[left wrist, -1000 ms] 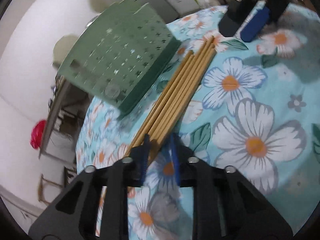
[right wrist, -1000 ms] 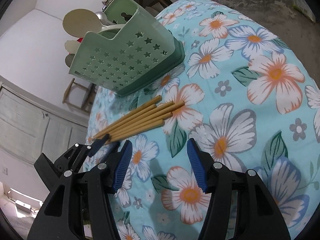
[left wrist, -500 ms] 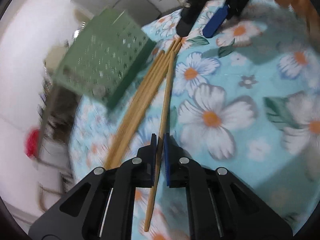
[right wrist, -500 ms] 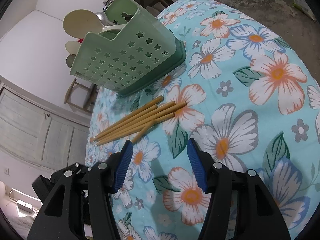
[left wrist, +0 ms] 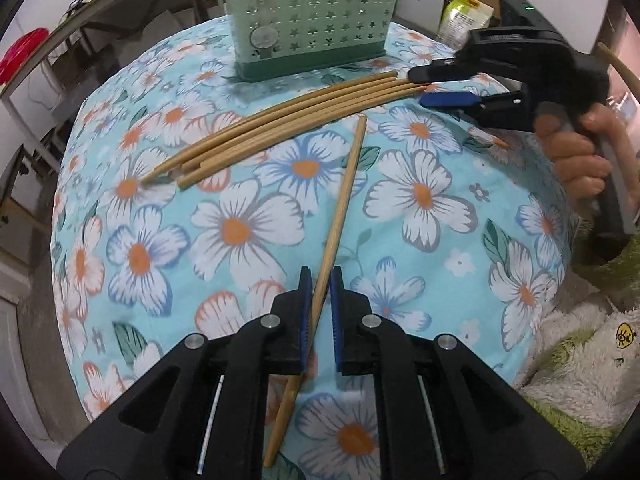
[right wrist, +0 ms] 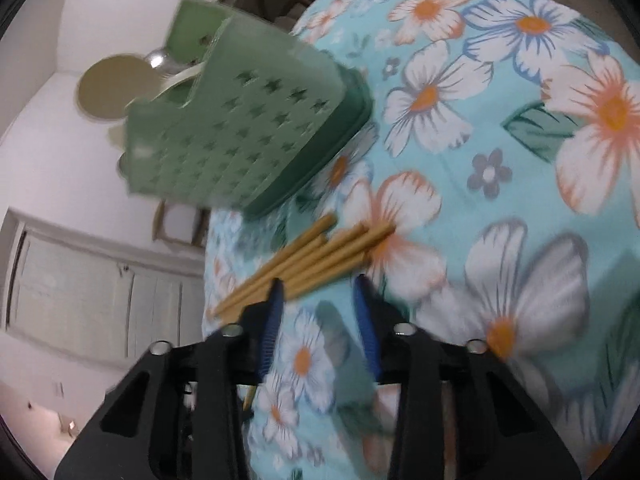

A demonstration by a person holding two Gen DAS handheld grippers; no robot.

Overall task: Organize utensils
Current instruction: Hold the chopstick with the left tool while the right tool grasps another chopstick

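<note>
The left gripper (left wrist: 319,280) clamps one tan wooden chopstick (left wrist: 340,208), angled clear of the remaining chopsticks (left wrist: 280,124) lying near the flowered cloth's (left wrist: 420,200) far edge, just before the green star-punched caddy (left wrist: 312,12). The right gripper (right wrist: 320,300) has just been narrowing over their ends, gripping nothing yet. Motion blur hides contact; the caddy's compartments are cut off.
</note>
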